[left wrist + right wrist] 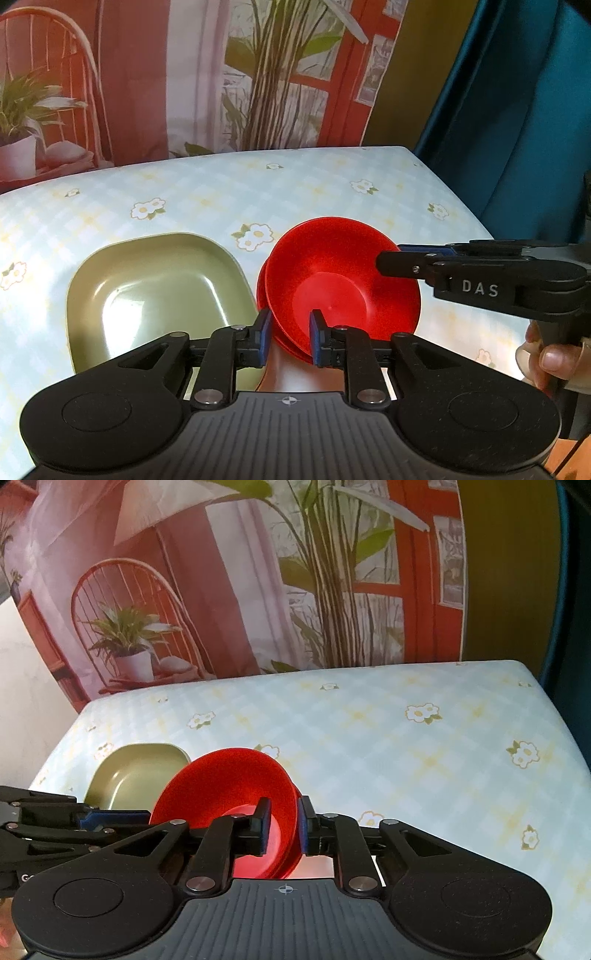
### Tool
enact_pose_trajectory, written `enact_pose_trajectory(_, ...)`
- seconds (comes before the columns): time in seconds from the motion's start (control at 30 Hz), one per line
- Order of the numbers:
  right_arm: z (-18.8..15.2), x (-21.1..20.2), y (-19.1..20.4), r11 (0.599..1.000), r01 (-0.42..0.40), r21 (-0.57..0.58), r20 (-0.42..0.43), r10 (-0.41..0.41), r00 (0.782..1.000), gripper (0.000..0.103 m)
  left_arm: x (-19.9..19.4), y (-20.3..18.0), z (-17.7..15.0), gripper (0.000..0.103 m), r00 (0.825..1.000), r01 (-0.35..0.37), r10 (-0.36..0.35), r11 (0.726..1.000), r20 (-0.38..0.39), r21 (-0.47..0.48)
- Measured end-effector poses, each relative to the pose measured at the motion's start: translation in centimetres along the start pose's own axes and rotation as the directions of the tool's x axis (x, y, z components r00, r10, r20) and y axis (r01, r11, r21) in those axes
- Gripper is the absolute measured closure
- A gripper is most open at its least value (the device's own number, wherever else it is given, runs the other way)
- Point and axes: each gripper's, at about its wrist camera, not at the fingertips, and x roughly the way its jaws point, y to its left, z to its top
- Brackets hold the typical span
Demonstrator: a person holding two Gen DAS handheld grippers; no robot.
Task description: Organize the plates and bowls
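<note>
Two nested red bowls are gripped at once by both tools and held tilted above the flowered tabletop. The left tool is narrowed onto the near rim, one blue pad outside and the other inside the bowls. The right tool is likewise clamped on the rim at the bowls' right side, its jaws narrowed to the rim's thickness. Just beside the bowls, to their left, a green squarish plate is seen lying flat on the tabletop.
</note>
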Motion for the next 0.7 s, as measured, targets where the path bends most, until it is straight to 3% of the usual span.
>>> enact_pose_trajectory(0.23,-0.37,0.49,-0.07,1.0,0.005,-0.003,-0.008,-0.005,1.0,0.081,0.31,0.29,-0.07,0.075,1.0,-0.005,0.005,1.0,0.005,-0.018)
enact_pose_trajectory(0.7,-1.01,0.67,-0.23,1.0,0.006,0.015,0.009,-0.007,1.0,0.079,0.41,0.66,-0.27,0.075,1.0,-0.004,0.004,0.999,0.0,-0.044)
